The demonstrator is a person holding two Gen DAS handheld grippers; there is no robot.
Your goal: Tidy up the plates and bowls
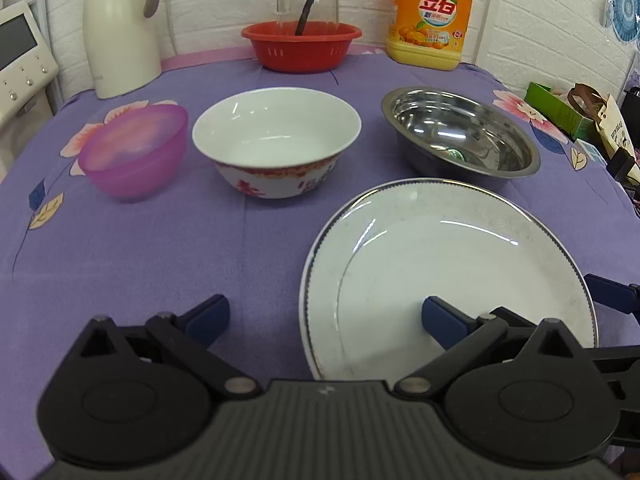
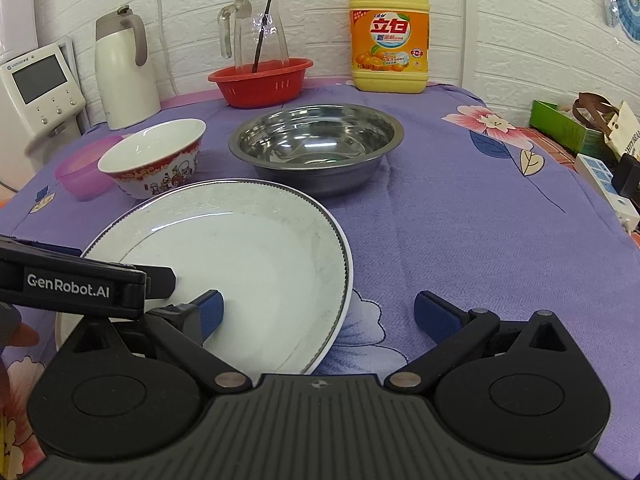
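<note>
A large white plate (image 1: 448, 272) lies on the purple tablecloth near me; it also shows in the right wrist view (image 2: 248, 264). Behind it stand a pink plastic bowl (image 1: 136, 152), a white ceramic bowl with red pattern (image 1: 276, 140) and a steel bowl (image 1: 460, 132). In the right wrist view they are the pink bowl (image 2: 80, 168), the ceramic bowl (image 2: 156, 156) and the steel bowl (image 2: 316, 144). My left gripper (image 1: 324, 318) is open, straddling the plate's left rim. My right gripper (image 2: 318, 312) is open, straddling the plate's right rim. Both are empty.
At the back stand a white thermos (image 2: 124, 76), a red basket (image 2: 260, 80) holding a glass jug (image 2: 260, 28), and a yellow detergent bottle (image 2: 390, 36). A white appliance (image 2: 40, 92) is at the left. Boxes and a power strip (image 2: 608, 188) crowd the right edge.
</note>
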